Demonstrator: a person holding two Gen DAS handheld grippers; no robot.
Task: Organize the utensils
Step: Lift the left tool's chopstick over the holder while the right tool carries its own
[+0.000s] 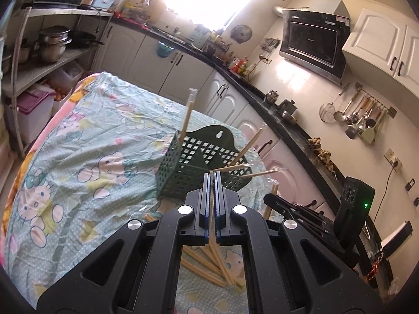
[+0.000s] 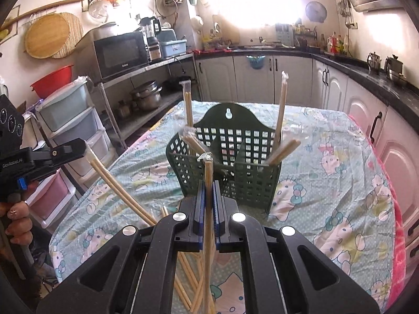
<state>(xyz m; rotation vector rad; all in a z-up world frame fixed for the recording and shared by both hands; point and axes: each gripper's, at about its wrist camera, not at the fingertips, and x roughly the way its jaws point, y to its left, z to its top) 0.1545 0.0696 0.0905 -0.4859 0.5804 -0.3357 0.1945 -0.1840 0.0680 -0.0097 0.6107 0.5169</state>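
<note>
A cluttered kitchen, window glaring, and a tabletop under a cartoon-cat cloth. On it stands a dark green perforated basket with several wrapped chopstick pairs leaning inside. The left gripper has its fingers pinching one wrapped pair; the right gripper pinches another pair. More loose chopsticks lie on the cloth below them.

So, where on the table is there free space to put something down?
Free: patterned tablecloth right of the dark green perforated plastic basket, and the stretch behind it. Crowded: the near edge, where loose wooden chopsticks lie under both grippers.
</note>
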